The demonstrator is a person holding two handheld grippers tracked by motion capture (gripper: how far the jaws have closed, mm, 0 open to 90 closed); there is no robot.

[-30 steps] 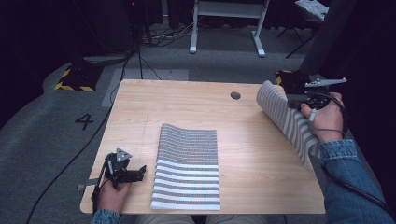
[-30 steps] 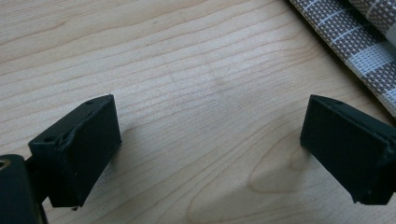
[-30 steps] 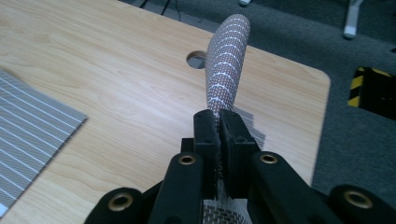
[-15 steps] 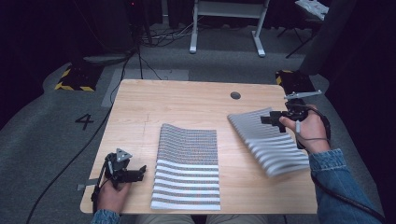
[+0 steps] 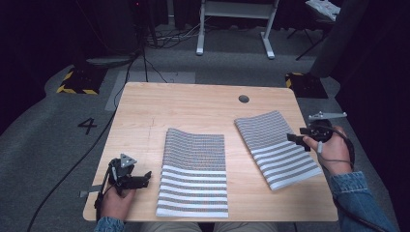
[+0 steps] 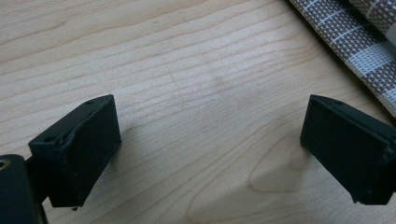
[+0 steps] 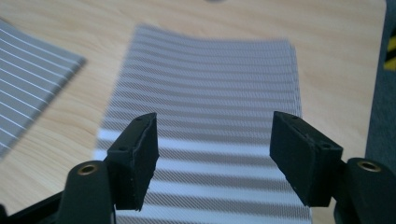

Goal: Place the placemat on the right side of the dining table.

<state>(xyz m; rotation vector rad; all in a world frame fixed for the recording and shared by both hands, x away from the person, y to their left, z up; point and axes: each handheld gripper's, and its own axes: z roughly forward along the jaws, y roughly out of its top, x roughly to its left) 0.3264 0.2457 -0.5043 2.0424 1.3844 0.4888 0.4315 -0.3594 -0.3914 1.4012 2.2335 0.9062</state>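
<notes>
Starting on the left: my left gripper (image 5: pixel 140 180) is parked near the front-left corner of the tabletop (image 5: pixel 193 106), fingers (image 6: pixel 77 151) spread wide with nothing but bare wood between them. In the left gripper view a corner of the middle placemat (image 6: pixel 359 42) pokes in at the upper right, close to the fingers but not touching.

That middle striped placemat (image 5: pixel 194 171) lies flat at the front centre of the tabletop, grey checks on the far half and bold white bands on the near half.

Further right is the second striped placemat (image 5: pixel 278 147), lying flat and angled, well clear of the first one. My right gripper (image 5: pixel 300 139) sits at its right edge. Its fingers (image 7: pixel 135 158) have just been opening and now stand apart over the placemat (image 7: pixel 205 121), not pinching anything.
</notes>
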